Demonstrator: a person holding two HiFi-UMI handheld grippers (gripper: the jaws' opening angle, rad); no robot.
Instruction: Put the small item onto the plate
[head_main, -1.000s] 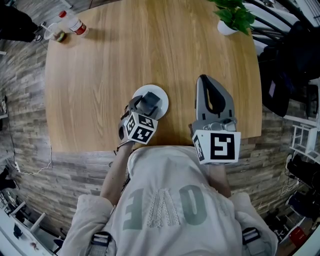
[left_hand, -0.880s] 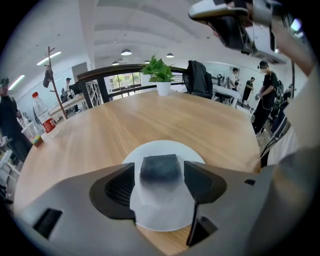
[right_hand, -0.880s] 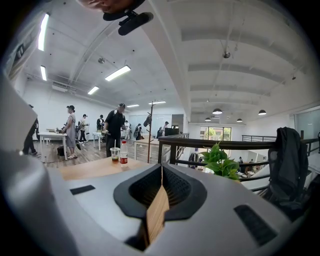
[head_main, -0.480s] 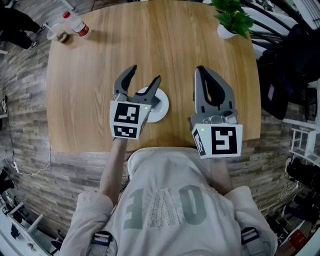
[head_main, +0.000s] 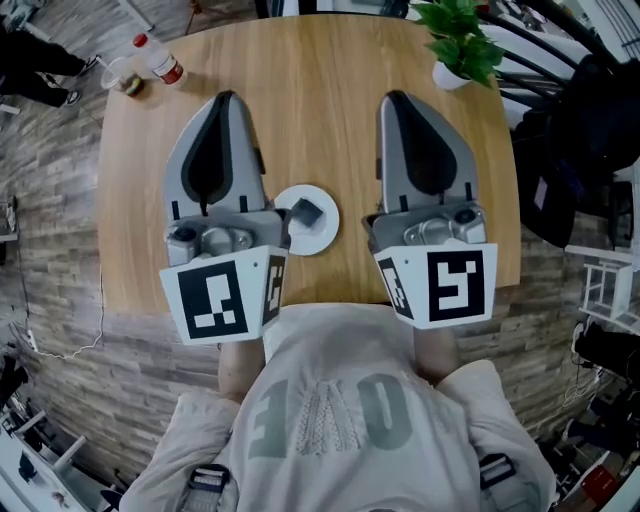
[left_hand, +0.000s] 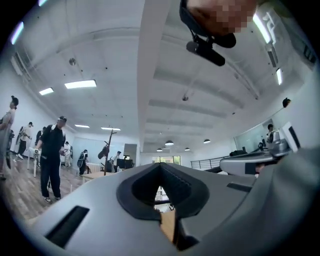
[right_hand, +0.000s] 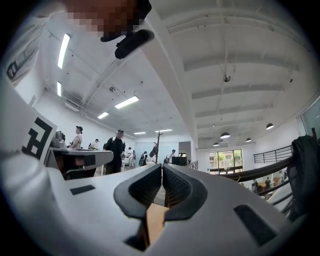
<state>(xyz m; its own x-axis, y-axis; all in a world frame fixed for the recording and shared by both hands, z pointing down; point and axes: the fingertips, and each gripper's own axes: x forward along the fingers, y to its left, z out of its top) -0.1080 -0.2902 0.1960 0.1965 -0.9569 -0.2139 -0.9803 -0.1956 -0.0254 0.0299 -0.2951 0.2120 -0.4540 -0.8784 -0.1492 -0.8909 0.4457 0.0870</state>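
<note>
Head view: my left gripper (head_main: 224, 100) and right gripper (head_main: 397, 100) raised over table (head_main: 320, 70), jaws pressed together, holding nothing. Between them I see small dark item (head_main: 307, 211) resting on white plate (head_main: 322, 236). Beyond: bottle (head_main: 160, 58), plant (head_main: 465, 30).

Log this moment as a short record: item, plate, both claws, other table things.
item: small dark block, lying on the plate
plate: white, round, near the table's front edge
left claw: shut, empty, clear of the plate
right claw: shut, empty, clear of the plate
far corners: bottle, potted plant
</note>
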